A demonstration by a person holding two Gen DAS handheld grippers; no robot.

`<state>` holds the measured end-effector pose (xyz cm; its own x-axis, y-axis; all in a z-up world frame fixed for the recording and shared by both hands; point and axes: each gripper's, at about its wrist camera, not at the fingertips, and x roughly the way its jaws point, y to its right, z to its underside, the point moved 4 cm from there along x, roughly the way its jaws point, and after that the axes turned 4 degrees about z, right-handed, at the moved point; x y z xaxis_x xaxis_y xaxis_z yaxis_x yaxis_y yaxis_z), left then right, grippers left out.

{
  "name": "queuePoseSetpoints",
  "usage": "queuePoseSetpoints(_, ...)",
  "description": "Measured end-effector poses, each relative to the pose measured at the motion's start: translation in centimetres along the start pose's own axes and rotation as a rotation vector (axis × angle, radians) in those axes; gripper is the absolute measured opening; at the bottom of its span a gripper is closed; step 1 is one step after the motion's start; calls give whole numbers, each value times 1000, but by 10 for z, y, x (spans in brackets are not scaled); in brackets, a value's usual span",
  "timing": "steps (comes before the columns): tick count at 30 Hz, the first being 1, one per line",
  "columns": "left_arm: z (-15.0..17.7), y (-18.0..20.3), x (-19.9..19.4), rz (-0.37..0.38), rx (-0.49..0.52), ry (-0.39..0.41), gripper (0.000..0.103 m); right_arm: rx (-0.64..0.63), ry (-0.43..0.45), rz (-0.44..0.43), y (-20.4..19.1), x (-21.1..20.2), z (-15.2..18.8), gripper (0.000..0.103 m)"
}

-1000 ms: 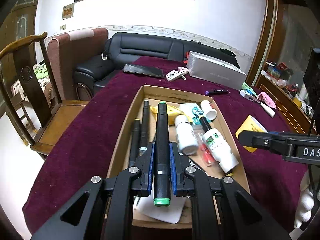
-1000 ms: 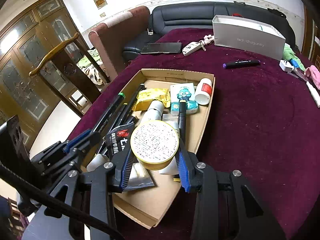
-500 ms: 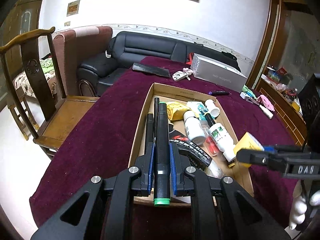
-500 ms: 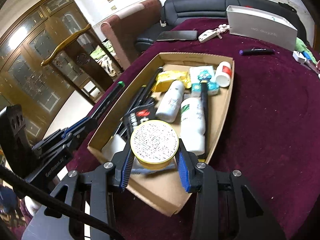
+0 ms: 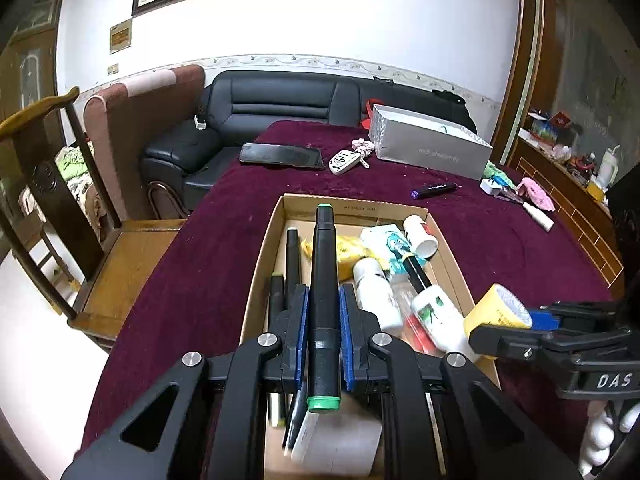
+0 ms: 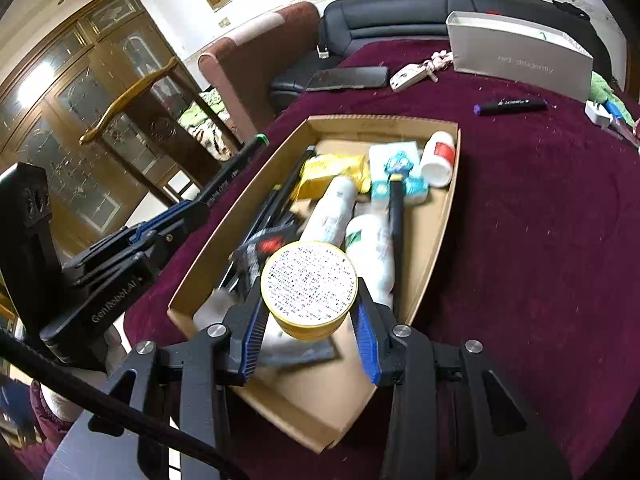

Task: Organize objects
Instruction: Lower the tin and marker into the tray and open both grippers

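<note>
A black marker (image 5: 323, 300) with green ends points toward 12 o'clock above the cardboard box (image 5: 256, 280). A round yellow tin (image 6: 309, 289), white printed face up, hangs over the box's near end.

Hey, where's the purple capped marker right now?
The purple capped marker lies loose on the maroon tablecloth beyond the cardboard box, in front of the grey gift bag, seen upper right in the right wrist view.

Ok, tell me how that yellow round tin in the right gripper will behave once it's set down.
The yellow tin looks rigid, so it likely won't deform. Set on its curved wall it could roll; flat-faced, it should sit stable. It seems light.
</note>
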<state>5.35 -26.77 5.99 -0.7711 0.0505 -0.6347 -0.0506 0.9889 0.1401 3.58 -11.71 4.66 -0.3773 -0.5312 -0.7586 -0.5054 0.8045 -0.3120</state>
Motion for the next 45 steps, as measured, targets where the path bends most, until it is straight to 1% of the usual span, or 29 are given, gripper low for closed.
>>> queuePoseSetpoints(5,-8,2,21,-31,33,-33,12,21,22,9,12,5,-24,39)
queuePoseSetpoints(10,-11,5,40,-54,63,-67,12,35,25,28,24,19,-50,38)
queuePoseSetpoints(12,-10,6,45,-64,69,-77,12,42,17,41,29,28,-61,38)
queuePoseSetpoints(17,-7,2,59,-60,63,-104,12,44,-10,74,33,52,-80,38)
queuePoseSetpoints(25,-7,-2,70,-31,39,-150,12,4,-54,107,23,91,-100,38)
queuePoseSetpoints(32,-6,2,72,-25,53,-169,12,-28,-86,154,18,117,-116,38)
queuePoseSetpoints(38,-5,2,74,-32,57,-188,12,-28,-121,161,16,136,-121,38)
queuePoseSetpoints(45,-5,1,76,-35,55,-198,12,-39,-141,177,14,147,-122,38)
